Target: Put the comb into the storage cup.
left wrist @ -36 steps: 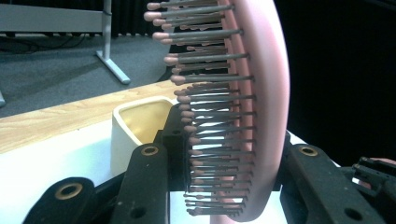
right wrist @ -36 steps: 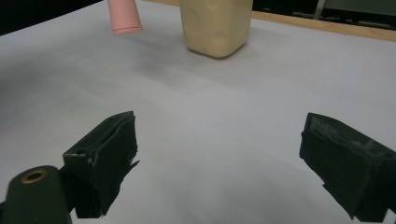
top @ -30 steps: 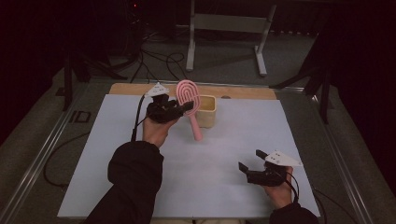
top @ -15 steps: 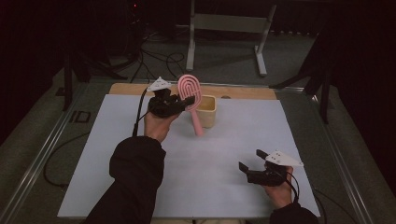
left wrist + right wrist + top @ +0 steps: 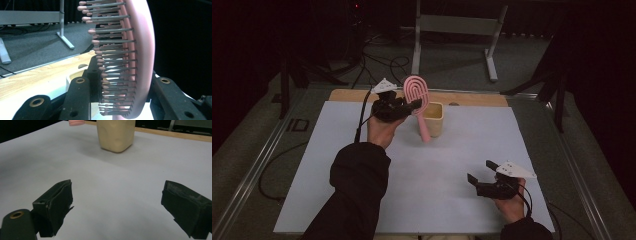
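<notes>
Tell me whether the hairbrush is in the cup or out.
Out: the left gripper holds the pink hairbrush lifted, handle hanging before the cup.

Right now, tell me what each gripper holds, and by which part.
The left gripper is shut on the pink hairbrush, clamped across its bristled head, handle hanging down. The right gripper is open and holds nothing.

The hairbrush stands just left of the cup, at the table's far edge.
</notes>
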